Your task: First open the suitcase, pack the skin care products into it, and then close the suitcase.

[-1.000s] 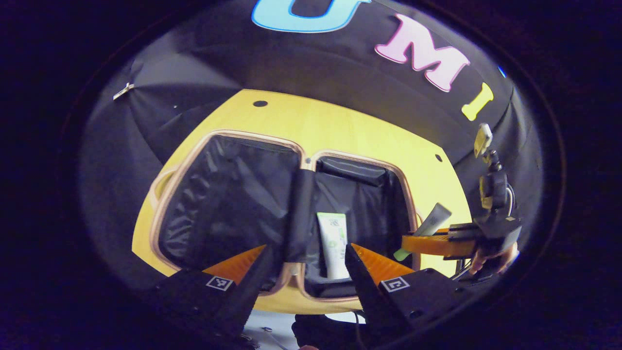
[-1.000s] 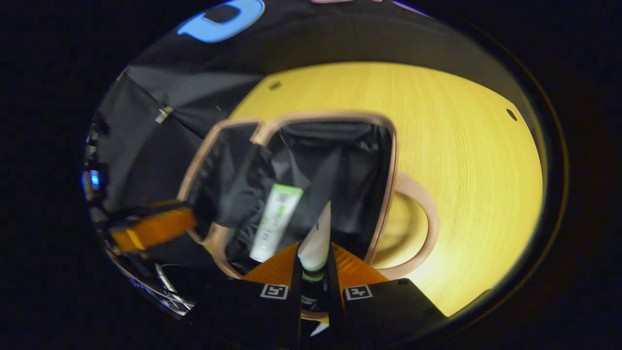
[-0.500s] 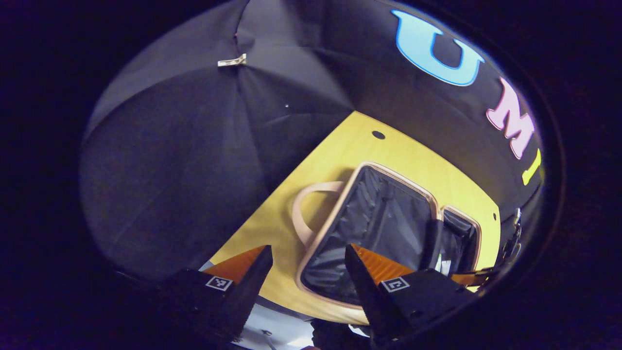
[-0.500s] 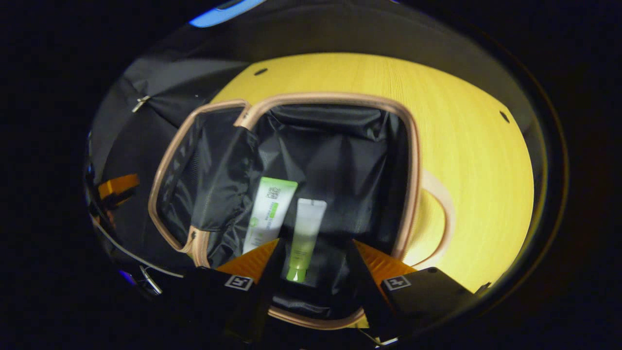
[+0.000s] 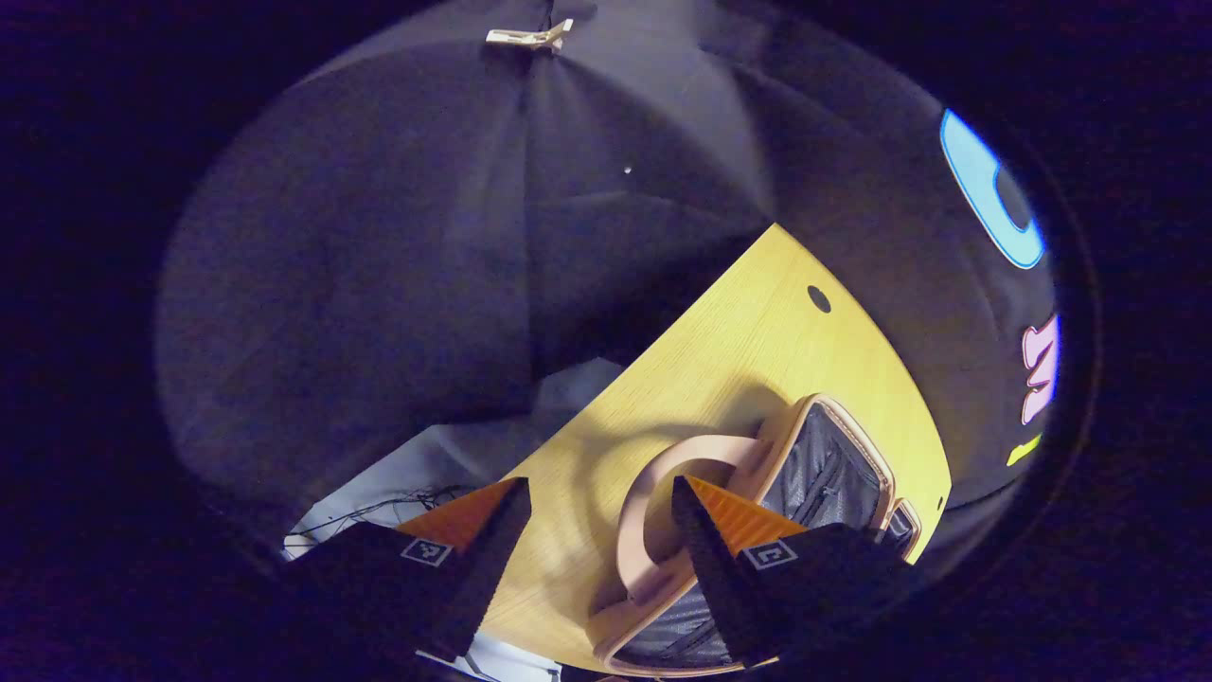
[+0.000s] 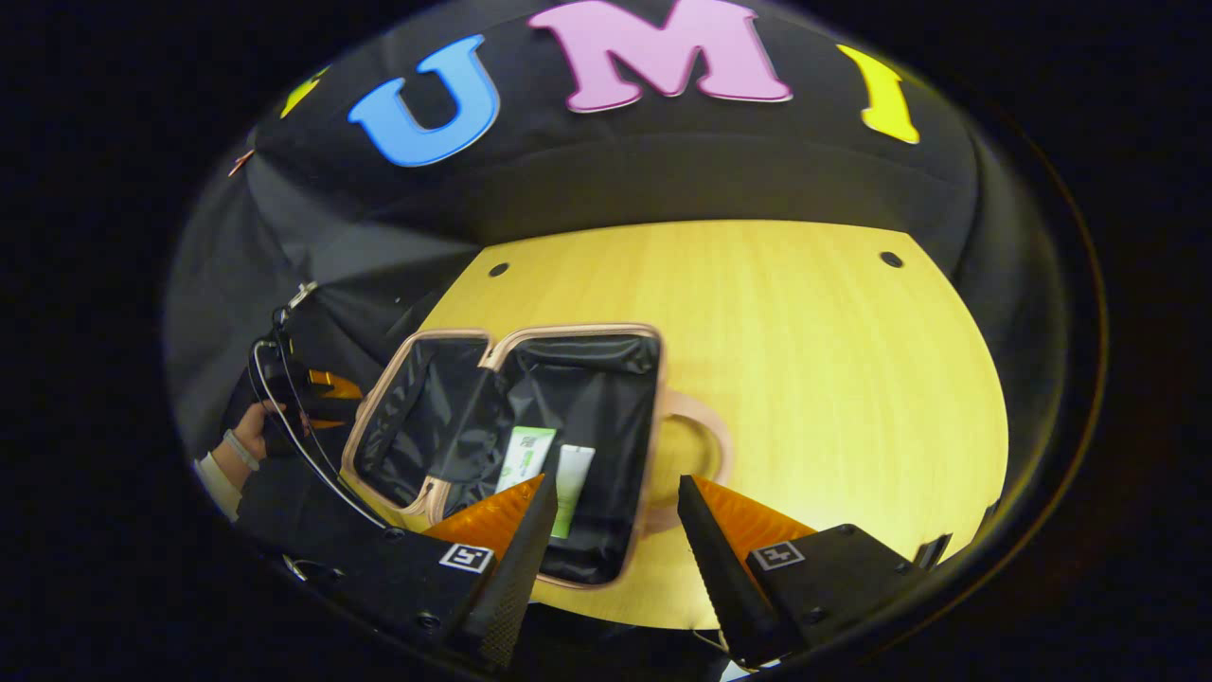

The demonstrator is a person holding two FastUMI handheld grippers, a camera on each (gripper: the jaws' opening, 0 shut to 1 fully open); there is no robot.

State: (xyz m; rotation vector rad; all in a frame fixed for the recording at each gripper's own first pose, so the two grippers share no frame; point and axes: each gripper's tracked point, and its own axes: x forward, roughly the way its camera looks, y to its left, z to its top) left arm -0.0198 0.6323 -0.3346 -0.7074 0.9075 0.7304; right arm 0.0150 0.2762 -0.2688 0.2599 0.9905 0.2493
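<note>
1. Left gripper view: the left tongs (image 5: 597, 530) stand apart and hold nothing. A second ago they looked straight down into the open suitcase (image 5: 833, 464); now they have swung out to its far left side. The case's handle (image 5: 663, 511) lies on the counter (image 5: 720, 369) between and just beyond the fingers. The nearer half of the lining shows past the right finger.

2. What that suggests: the left tongs are likely lining up on the handle or the rim of this half, ready to fold it over.

3. Right gripper view: the right tongs (image 6: 615, 540) also stand apart and empty. A second ago they were clamped on the slim tube (image 6: 571, 491); that tube now lies in the right half of the suitcase (image 6: 511, 436), just beside the wider green-and-white tube (image 6: 526, 458). The tongs have since pulled back and up, so the whole case shows lying open flat on the counter (image 6: 814, 360).

4. Farther off on the left of this view, a hand (image 6: 251, 431) holds the other tongs beside the case's left half.

5. Judgement: both tubes seen here are packed, no other product shows on the counter, and closing the lid looks like the step that remains.
</note>
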